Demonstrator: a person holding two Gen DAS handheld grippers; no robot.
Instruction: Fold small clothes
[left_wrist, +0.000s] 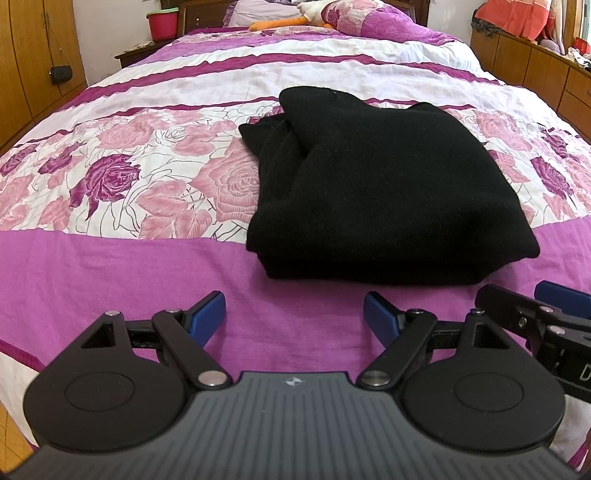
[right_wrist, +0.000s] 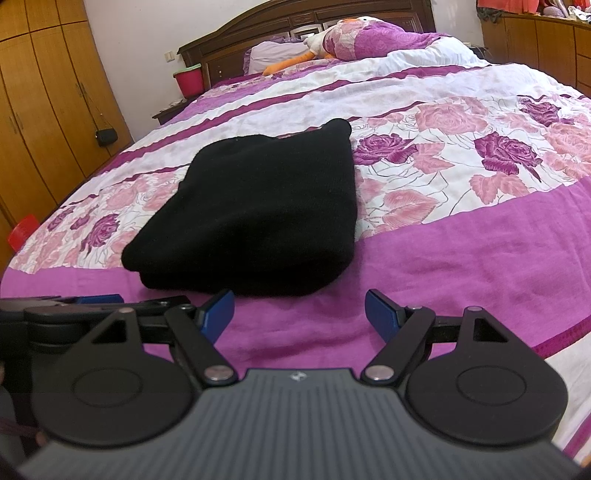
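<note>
I am over a big bed (left_wrist: 110, 266) with a pink and purple flower cover; the near part is a plain purple band with lots of bare room on both sides; wood closets (right_wrist: 40, 110) stand far off to my left and wood drawers (left_wrist: 535, 70) far off to my right; pillows (right_wrist: 369, 40) and a soft toy (right_wrist: 314, 44) lie way up at the headboard; a red bucket (right_wrist: 190, 81) sits beside the bed.

The black cloth (left_wrist: 369, 192) is folded into a thick, neat pile in the middle of the bed; its near edge lies on the purple band, just in front of my fingers.

My left gripper (left_wrist: 294, 312) is spread wide and holds nothing; its blue pads (left_wrist: 208, 308) touch no cloth; my right gripper (right_wrist: 300, 312) is spread wide too, and empty; both sit low and flat, side by side, close together, pointing at the cloth.
</note>
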